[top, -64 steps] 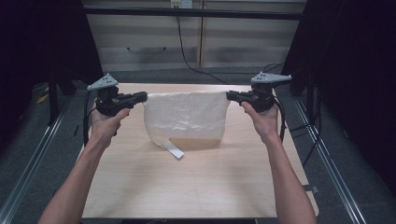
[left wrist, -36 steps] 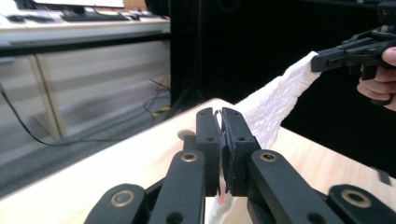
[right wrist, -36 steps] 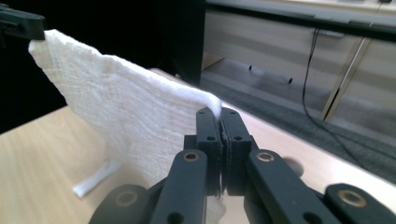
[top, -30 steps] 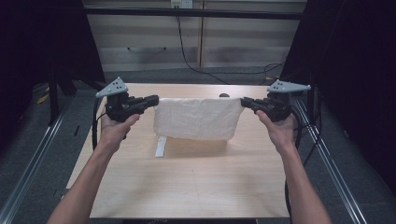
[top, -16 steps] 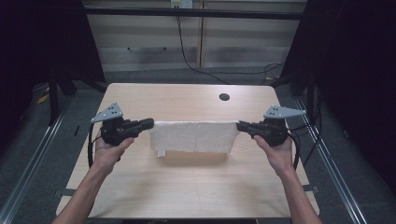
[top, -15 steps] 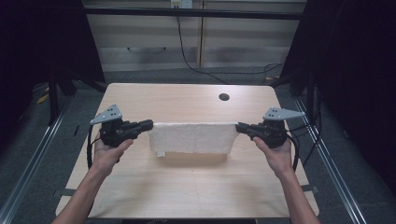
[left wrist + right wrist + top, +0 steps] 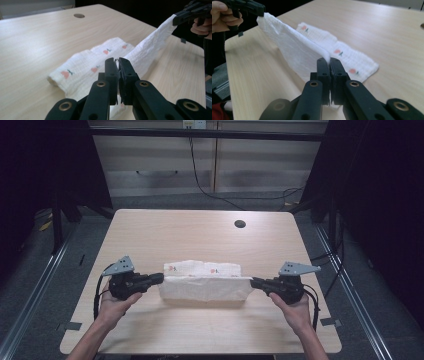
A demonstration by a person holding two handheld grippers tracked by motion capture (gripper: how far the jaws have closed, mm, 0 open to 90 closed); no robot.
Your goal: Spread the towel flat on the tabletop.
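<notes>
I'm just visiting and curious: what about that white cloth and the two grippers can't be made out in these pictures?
- High view: the prints on the cloth are too small to identify.
- Left gripper view: the cloth corner is hidden inside the left gripper.
- Right gripper view: its corner is hidden inside the right gripper.
- The cloth's underside lies against the table.

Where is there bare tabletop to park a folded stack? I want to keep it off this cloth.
The far half of the table lies bare from the cloth to the cable hole. A near strip runs between the forearms. The crowded band is mid-table, where the left gripper and right gripper hold the cloth's ends.
</notes>
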